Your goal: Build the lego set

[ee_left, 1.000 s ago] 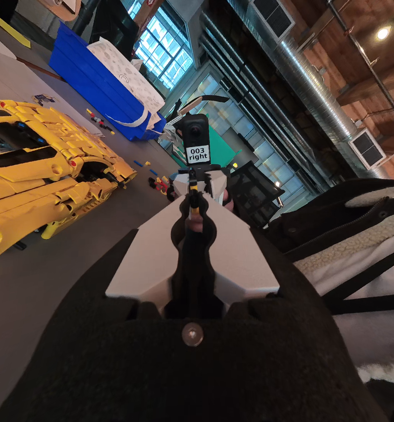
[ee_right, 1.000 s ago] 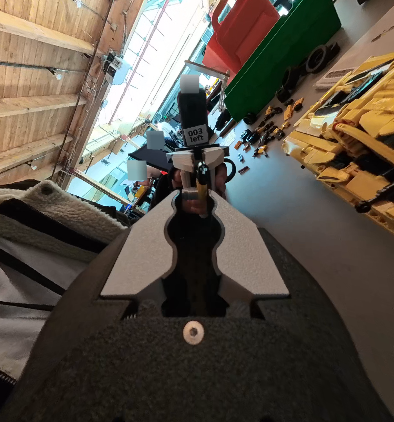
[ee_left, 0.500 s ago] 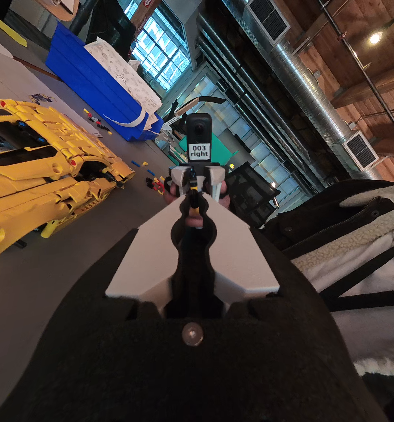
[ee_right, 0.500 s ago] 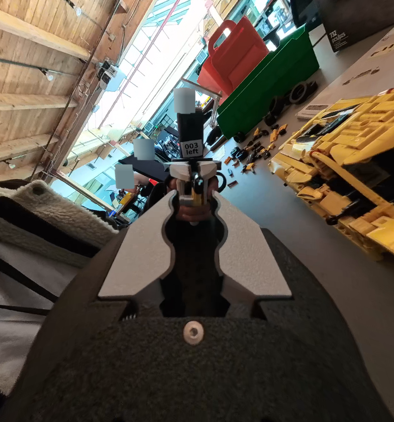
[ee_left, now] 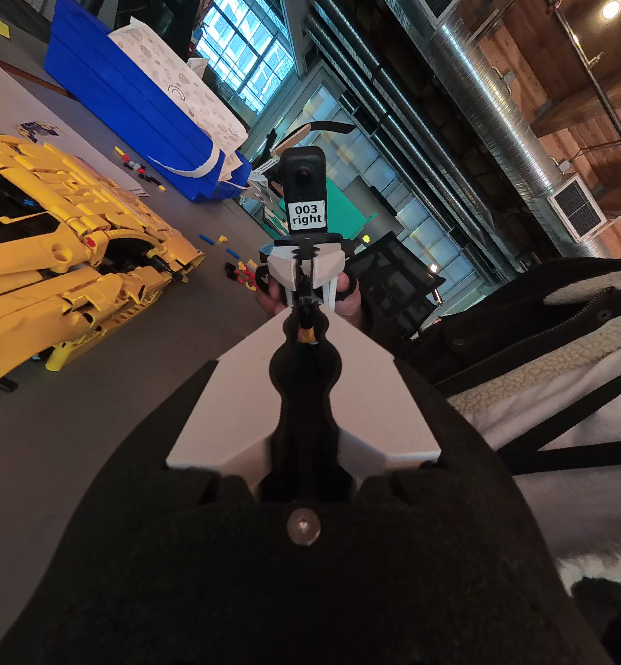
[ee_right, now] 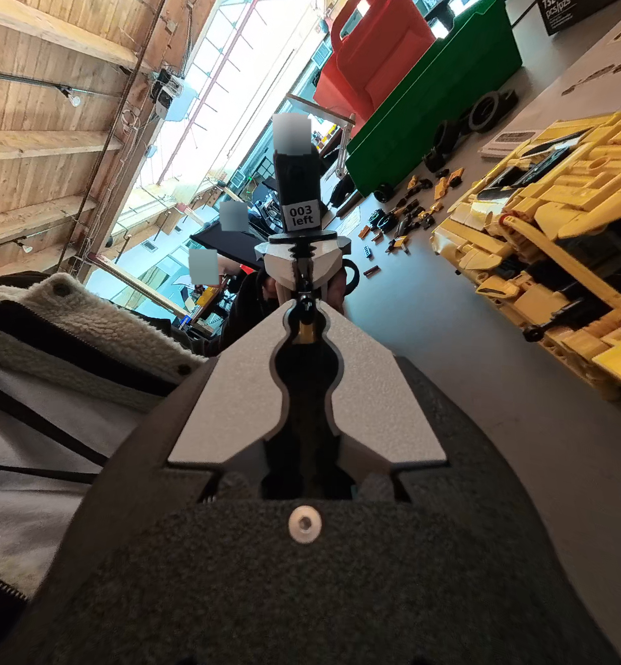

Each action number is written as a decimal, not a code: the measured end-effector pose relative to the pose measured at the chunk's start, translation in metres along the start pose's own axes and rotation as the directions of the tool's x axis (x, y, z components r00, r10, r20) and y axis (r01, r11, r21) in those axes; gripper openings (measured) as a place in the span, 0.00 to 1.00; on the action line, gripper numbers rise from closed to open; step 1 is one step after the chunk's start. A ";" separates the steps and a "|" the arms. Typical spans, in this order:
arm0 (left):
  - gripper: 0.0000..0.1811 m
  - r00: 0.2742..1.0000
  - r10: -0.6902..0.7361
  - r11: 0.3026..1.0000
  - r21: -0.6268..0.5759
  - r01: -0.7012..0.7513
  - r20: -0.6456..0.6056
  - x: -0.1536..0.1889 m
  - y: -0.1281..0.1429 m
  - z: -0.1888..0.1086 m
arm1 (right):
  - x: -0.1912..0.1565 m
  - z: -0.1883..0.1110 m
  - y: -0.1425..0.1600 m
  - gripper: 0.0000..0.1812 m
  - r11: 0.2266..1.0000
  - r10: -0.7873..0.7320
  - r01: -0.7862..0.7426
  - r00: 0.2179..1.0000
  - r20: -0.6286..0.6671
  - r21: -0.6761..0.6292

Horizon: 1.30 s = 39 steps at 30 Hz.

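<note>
My left gripper [ee_left: 307,324] and my right gripper [ee_right: 306,316] point at each other, tip to tip, above the grey table [ee_left: 121,414]. Both are shut on the same small black-and-yellow lego piece [ee_left: 307,334]. Its yellow part also shows between my right fingertips [ee_right: 306,333]. The right gripper [ee_left: 303,288] is seen head-on in the left wrist view, and the left gripper [ee_right: 304,288] is seen head-on in the right wrist view. A large yellow lego car [ee_left: 49,259] lies on the table beside them, and it also shows in the right wrist view [ee_right: 553,252].
A blue bin [ee_left: 121,93] with a paper sheet stands behind the car. A green bin [ee_right: 438,118], a red bin [ee_right: 373,61] and black wheels [ee_right: 485,111] are at the other end. Loose small pieces [ee_left: 242,273] [ee_right: 409,212] lie scattered. A fleece-lined jacket [ee_left: 553,342] is close by. Both grippers' tips are close together, under 4 cm apart.
The two grippers have drawn closer together, so less of the piece shows between them. Both views have tilted a little. Both stay shut.
</note>
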<state>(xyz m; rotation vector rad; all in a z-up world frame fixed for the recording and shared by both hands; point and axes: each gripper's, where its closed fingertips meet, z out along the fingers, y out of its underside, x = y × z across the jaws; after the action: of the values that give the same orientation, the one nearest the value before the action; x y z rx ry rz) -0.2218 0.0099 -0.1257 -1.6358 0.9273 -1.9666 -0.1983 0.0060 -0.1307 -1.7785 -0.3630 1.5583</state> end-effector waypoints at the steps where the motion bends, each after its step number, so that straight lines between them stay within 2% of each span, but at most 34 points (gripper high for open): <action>1: 0.03 1.000 -0.001 1.000 0.003 0.001 0.001 0.000 0.000 0.000 | 0.000 0.000 -0.001 0.03 1.000 0.003 -0.003 1.000 0.000 0.005; 6: 0.03 1.000 0.012 1.000 -0.015 -0.011 0.005 0.000 0.002 0.000 | 0.000 -0.006 -0.006 0.03 0.998 0.033 -0.034 0.999 0.016 0.045; 15: 0.03 1.000 0.002 1.000 -0.024 -0.002 0.002 -0.001 0.003 0.001 | 0.001 -0.004 -0.005 0.03 0.998 0.043 -0.044 0.999 0.016 0.043; 25: 0.03 0.999 -0.037 0.999 0.010 0.038 -0.017 -0.001 -0.002 -0.002 | 0.001 -0.002 0.000 0.03 0.999 0.051 -0.052 0.998 0.020 0.012; 37: 0.04 0.999 -0.036 0.998 0.045 0.037 -0.031 0.002 -0.007 -0.002 | -0.001 -0.003 -0.005 0.03 0.997 0.059 -0.061 0.998 0.035 0.039; 38: 0.05 0.999 -0.032 0.998 0.054 0.033 -0.023 0.001 -0.009 -0.001 | -0.002 -0.003 -0.006 0.03 0.997 0.063 -0.065 0.997 0.040 0.049; 39: 0.14 1.000 -0.027 0.998 0.057 0.027 -0.003 -0.001 -0.009 -0.001 | -0.002 -0.005 -0.009 0.03 0.996 0.065 -0.067 0.997 0.041 0.065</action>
<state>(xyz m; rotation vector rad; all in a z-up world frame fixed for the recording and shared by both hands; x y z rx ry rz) -0.2216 0.0171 -0.1198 -1.6230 0.8456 -1.9945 -0.1923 0.0092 -0.1234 -1.7270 -0.2708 1.6342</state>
